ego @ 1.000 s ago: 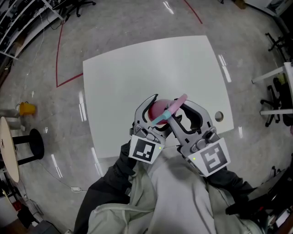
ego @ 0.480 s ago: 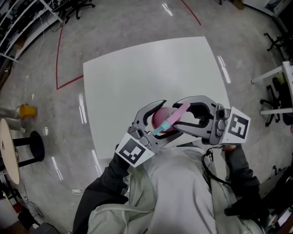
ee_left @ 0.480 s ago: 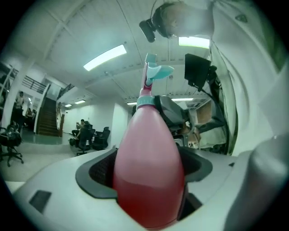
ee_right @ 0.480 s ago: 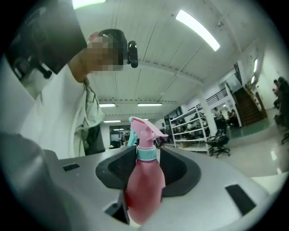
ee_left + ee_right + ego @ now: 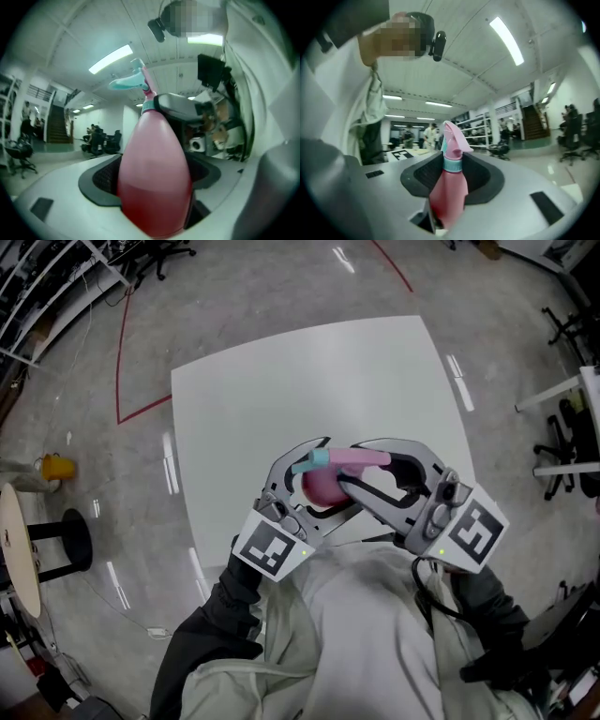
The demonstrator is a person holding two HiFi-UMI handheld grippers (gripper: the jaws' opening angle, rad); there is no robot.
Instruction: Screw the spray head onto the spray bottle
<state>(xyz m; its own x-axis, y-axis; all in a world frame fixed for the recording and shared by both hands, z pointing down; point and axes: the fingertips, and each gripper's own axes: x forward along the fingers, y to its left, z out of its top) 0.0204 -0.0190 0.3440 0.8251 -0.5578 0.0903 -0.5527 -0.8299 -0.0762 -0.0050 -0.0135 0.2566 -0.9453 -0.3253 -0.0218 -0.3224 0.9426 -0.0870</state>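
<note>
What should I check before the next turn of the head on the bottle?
1. Left gripper clamps the bottle: ok.
2. Right gripper grips the head, its jaws have just been closing on it: ok.
3. Head stands in line with the bottle: ok.
4. Collar fully tight on the neck: cannot tell.
5. Nozzle clear of the left gripper's jaws: cannot tell, they look close.

The white square table (image 5: pixel 281 381) lies open from its far edge and both far corners down to its middle, with room to pass from either side. Over the near edge the way is blocked. There the left gripper (image 5: pixel 300 463) clamps the pink teardrop-shaped plastic spray bottle (image 5: pixel 322 487). The right gripper (image 5: pixel 354 468), its jaws just closing, pinches the bottle's pink-and-teal spray head (image 5: pixel 339 457). A round black stool (image 5: pixel 73 535) stands on the floor beyond the left edge.
</note>
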